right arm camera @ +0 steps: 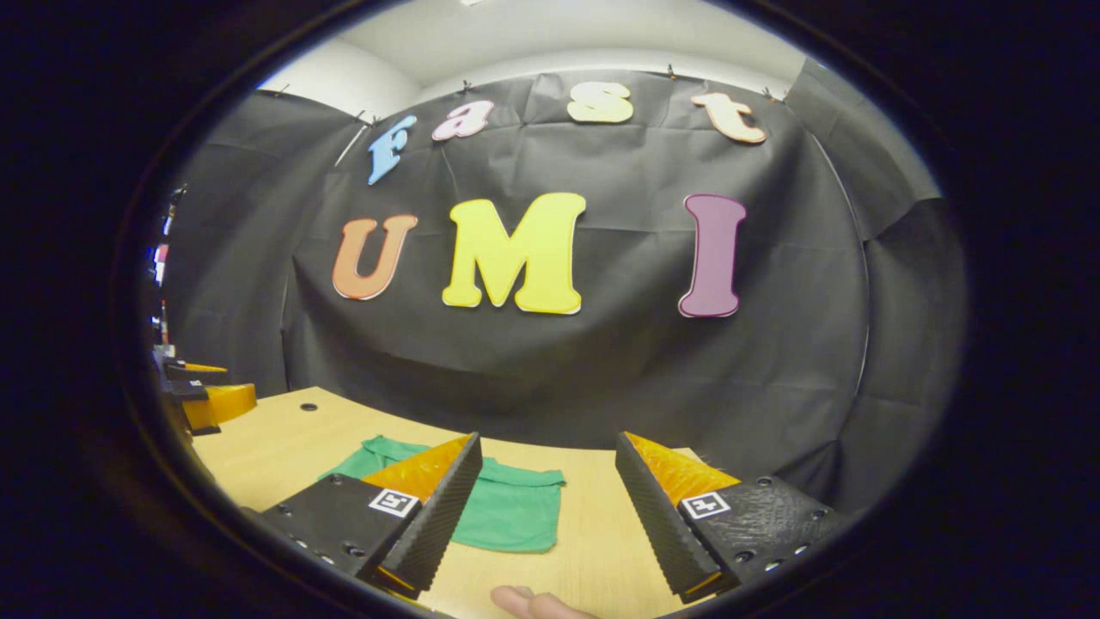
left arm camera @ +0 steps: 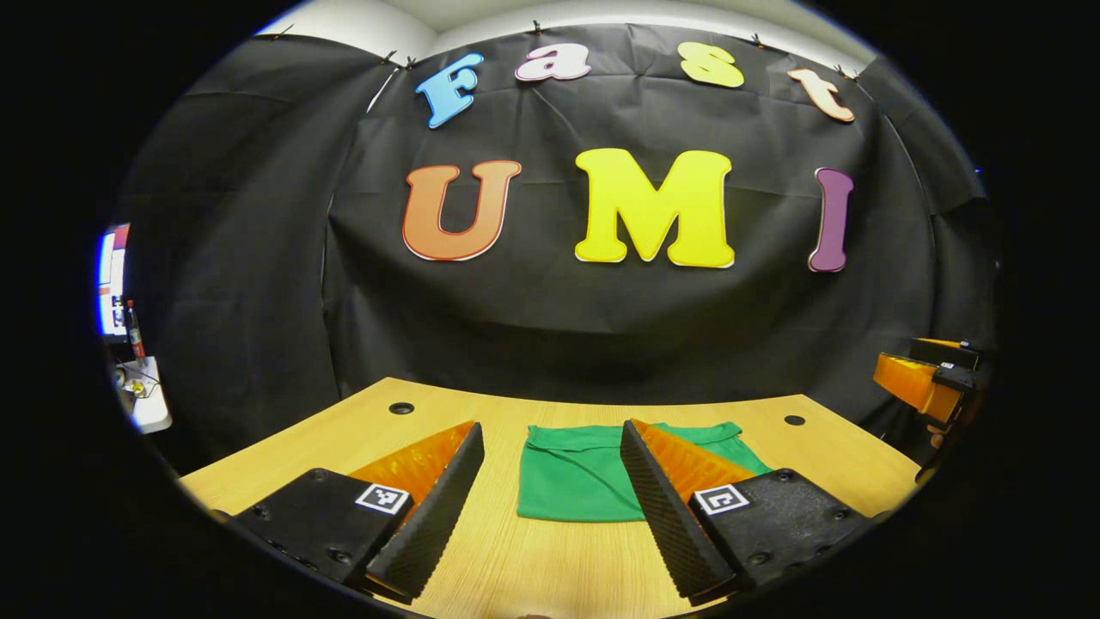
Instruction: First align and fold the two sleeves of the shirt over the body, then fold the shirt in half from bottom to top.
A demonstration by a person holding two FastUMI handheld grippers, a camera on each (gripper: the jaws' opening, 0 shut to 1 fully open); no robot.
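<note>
A green shirt [left arm camera: 577, 474] lies folded into a compact rectangle on the wooden table [left arm camera: 533, 559], its sleeves tucked over the body. My left gripper [left arm camera: 550, 447] hovers open above the table's near side, the shirt partly behind its right finger. In the right gripper view the same shirt [right arm camera: 507, 511] lies left of centre, partly behind the left finger. My right gripper [right arm camera: 546, 460] is open too, with nothing between its fingers. The right gripper [left arm camera: 928, 383] appears at the far right of the left gripper view, and the left gripper [right arm camera: 202, 391] at the far left of the right gripper view.
The table has two round cable holes [left arm camera: 401, 407] [left arm camera: 794, 420] near its far edge. Black cloth walls close the booth behind and beside the table. A fingertip [right arm camera: 528, 602] of the holding hand shows at the bottom. Clutter [left arm camera: 137, 378] stands outside the booth on the left.
</note>
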